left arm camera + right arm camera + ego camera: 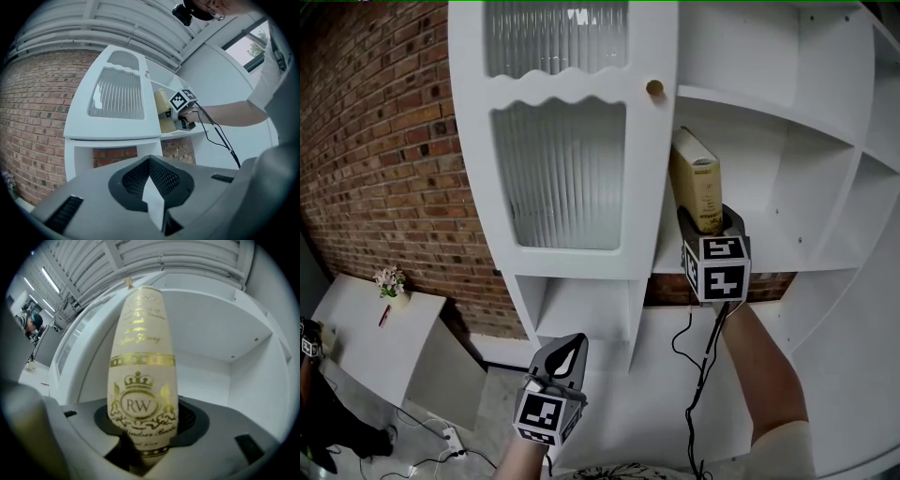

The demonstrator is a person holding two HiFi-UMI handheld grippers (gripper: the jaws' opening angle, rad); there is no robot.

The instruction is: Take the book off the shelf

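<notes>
Where the book point(697, 183) stands upright on the shelf point(792, 251), we find its lower spine between the jaws of the right gripper point(710, 221), which appear to pinch it; the book rises toward 12 o'clock. The left gripper point(570, 354), at 7 o'clock, is pressed together on nothing.

The head view looks down from high up at the shelf point(769, 111). The left gripper view looks up at it from lower and farther away. The right gripper view sits right up close to the book point(143, 380), which all three views show.
</notes>
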